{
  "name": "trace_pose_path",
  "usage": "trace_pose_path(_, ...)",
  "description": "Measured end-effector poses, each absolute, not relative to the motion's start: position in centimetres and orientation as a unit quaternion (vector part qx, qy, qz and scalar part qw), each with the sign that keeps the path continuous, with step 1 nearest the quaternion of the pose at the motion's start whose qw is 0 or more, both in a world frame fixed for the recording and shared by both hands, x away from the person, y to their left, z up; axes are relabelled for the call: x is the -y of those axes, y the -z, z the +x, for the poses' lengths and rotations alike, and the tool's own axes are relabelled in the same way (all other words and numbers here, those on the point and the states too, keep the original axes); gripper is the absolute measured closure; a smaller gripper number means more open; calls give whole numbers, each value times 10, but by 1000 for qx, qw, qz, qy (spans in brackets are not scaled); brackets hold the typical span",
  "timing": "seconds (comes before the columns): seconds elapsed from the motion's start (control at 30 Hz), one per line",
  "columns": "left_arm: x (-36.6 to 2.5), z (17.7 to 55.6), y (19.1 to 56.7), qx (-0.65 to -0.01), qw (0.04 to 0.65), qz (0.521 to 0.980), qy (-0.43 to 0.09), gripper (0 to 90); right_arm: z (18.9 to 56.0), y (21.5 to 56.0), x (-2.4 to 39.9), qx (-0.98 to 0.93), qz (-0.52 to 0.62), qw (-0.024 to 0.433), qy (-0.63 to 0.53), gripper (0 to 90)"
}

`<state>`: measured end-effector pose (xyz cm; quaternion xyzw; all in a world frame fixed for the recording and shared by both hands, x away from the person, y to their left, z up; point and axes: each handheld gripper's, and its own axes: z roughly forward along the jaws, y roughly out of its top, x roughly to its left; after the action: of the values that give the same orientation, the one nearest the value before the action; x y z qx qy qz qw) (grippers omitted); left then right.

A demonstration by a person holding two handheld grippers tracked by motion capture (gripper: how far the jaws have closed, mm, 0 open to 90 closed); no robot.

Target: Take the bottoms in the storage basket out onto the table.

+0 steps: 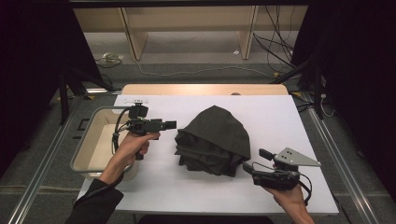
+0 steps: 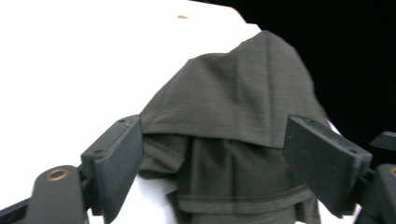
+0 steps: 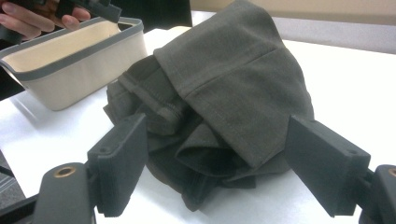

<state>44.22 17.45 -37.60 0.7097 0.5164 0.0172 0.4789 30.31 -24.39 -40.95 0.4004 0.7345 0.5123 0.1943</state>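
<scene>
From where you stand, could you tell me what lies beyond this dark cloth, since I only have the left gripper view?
Observer: A beige bin sits at the table's left edge, behind your left gripper.
Operator: Thank you. Is the other gripper holding the cloth?
Observer: No, the right gripper is open, just short of the dark cloth.
Operator: Is the bin holding anything?
Observer: In the right gripper view, the visible part of its inside looks empty.

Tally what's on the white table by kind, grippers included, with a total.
Dark folded garment: 1
Beige bin with grey rim: 1
Handheld grippers: 2, left gripper and right gripper, both open
Total: 4
</scene>
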Motion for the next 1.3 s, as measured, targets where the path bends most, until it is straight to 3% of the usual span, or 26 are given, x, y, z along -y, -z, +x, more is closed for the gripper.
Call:
trace_pose_path(0.23,-191,444,374,-531,457,710,-62,154,303,410,244,-734,402,194,-512,227)
trace_pose_path(1.3,-275,446,372,-585,426,674,-150,154,304,410,245,-733,403,192,-513,227)
